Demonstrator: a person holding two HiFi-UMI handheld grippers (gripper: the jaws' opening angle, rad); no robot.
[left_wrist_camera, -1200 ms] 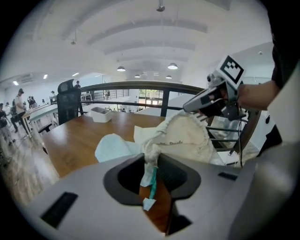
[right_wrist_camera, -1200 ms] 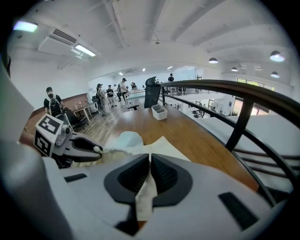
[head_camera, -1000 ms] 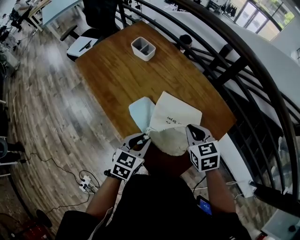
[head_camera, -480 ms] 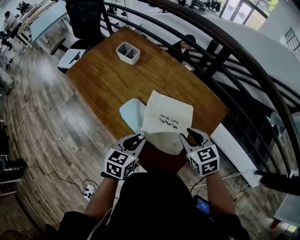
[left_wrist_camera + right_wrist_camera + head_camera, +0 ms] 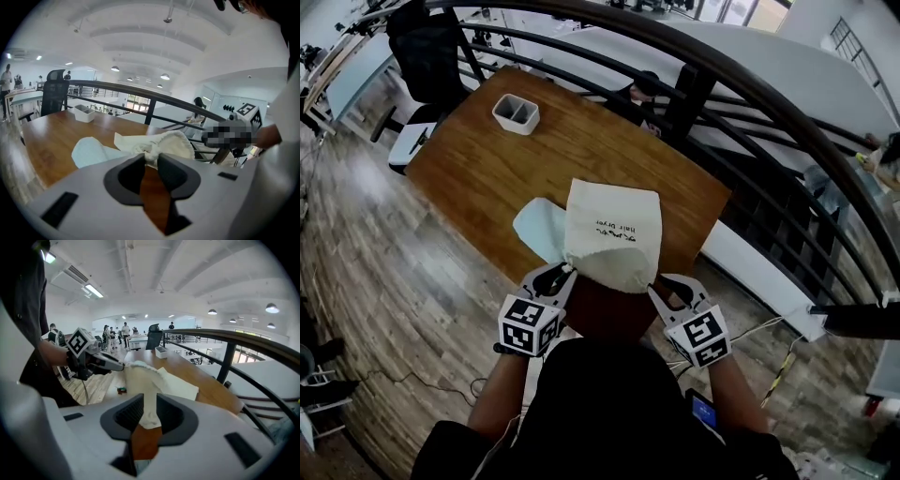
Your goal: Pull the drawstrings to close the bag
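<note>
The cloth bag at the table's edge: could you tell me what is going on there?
A person works a drawstring bag on the table with two grippers. The left gripper pinches the gathered mouth on one side; the right gripper has just been closing its jaws on a strip of cloth at the other.

Cream cloth bag (image 5: 614, 234) with dark print lies on the table (image 5: 487, 159), mouth gathered.

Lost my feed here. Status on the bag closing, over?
Left gripper clamped on gathered corner of bag. Right gripper jaws just closing, bag fabric between them. Mouth puckered. Nothing in the way.
</note>
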